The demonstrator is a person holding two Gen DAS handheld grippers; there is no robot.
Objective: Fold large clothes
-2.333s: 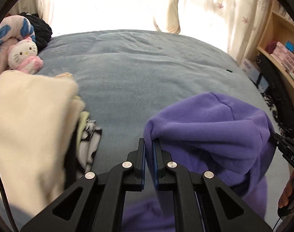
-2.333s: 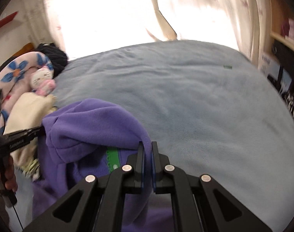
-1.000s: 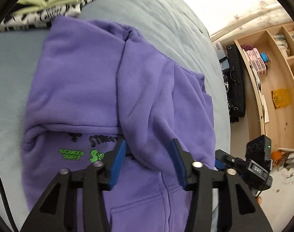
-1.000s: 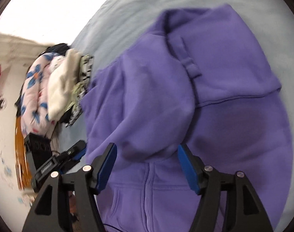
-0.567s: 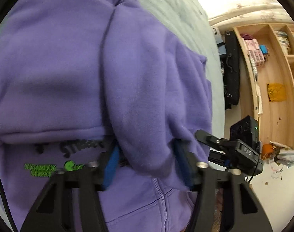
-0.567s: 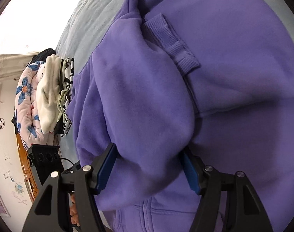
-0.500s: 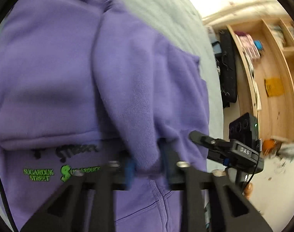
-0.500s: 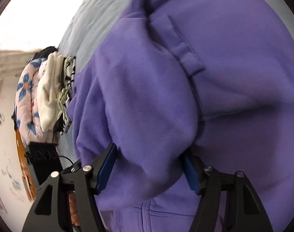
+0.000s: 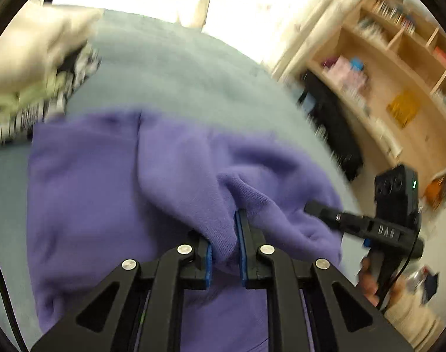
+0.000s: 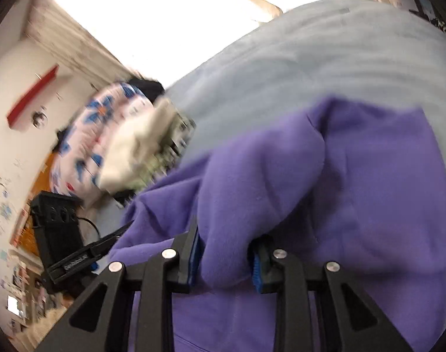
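Observation:
A purple fleece hoodie (image 9: pixel 105 190) lies on the grey-blue bed (image 9: pixel 178 76), its upper part folded over the body. My left gripper (image 9: pixel 224 240) is shut on a thick fold of the hoodie near its front edge. My right gripper (image 10: pixel 225 252) is also clamped on a bulky fold of the hoodie (image 10: pixel 384 190), its jaws held apart by the fabric. The right gripper also shows at the right of the left wrist view (image 9: pixel 319 209). The left gripper's tip shows at the left of the right wrist view (image 10: pixel 120 230).
A stack of folded clothes (image 9: pixel 26 67) sits on the bed to the left, with a floral pillow (image 10: pixel 105 135) behind it. Wooden shelves (image 9: pixel 399 73) stand to the right of the bed. A bright curtained window (image 9: pixel 223 6) is beyond the bed.
Both grippers went from open around the hoodie's folded layer to clamped on it. Both views have tilted up from looking down on the hoodie to looking across the bed.

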